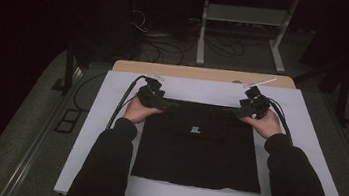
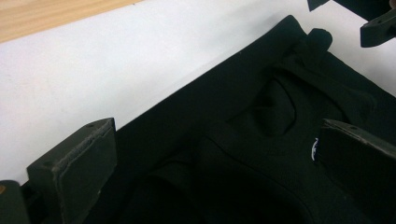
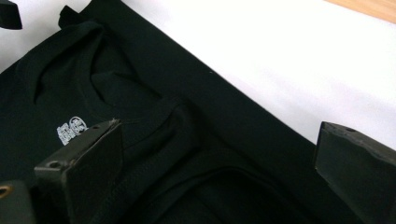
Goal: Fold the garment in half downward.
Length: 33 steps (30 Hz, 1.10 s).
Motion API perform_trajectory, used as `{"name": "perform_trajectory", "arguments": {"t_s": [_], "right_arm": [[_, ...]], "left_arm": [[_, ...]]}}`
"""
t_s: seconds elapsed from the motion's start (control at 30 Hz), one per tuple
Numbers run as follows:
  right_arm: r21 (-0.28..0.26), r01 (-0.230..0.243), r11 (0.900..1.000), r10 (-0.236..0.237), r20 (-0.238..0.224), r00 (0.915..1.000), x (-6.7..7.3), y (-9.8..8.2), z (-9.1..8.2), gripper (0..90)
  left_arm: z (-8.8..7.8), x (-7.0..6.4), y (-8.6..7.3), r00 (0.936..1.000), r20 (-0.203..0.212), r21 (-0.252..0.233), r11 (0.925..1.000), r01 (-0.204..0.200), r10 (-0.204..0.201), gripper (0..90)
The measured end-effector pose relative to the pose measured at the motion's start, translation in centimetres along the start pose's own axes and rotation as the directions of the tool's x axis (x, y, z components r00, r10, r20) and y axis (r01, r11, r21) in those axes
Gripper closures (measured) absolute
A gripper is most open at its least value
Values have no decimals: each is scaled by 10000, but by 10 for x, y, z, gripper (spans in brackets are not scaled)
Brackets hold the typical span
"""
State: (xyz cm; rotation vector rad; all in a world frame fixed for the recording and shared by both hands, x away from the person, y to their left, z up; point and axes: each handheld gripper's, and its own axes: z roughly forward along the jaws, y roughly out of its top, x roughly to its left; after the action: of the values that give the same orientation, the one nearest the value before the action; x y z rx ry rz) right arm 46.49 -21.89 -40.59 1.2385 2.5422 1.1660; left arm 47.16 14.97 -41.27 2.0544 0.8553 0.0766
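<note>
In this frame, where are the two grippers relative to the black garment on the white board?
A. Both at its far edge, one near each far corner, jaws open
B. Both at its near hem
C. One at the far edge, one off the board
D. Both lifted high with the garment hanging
A: the left gripper and right gripper sit at the far corners of the flat black garment, jaws spread apart in both gripper views.
</note>
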Motion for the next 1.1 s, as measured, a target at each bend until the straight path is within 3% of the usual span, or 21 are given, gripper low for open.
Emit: {"name": "perform_trajectory", "arguments": {"t_s": [0.33,0.57,0.83,0.93,1.1], "right_arm": [[24,54,10000,-54,-220,9997,4,-1,10,46],[26,79,10000,-79,-278,9996,6,-1,15,96],[32,-6,10000,7,-268,9996,9,0,23,163],[39,-137,9999,139,-348,9993,9,1,26,247],[117,-330,9994,335,-490,9982,8,0,29,360]], "left_arm": [[9,5,-5,9980,476,103,9991,403,-408,0],[11,5,-6,9965,719,94,9991,424,-429,64],[12,12,-8,9899,1129,-98,9961,874,-858,187],[11,14,-9,9871,1214,-233,9939,1078,-1043,262],[10,16,-9,9886,1035,-316,9930,1134,-1096,404]]}}
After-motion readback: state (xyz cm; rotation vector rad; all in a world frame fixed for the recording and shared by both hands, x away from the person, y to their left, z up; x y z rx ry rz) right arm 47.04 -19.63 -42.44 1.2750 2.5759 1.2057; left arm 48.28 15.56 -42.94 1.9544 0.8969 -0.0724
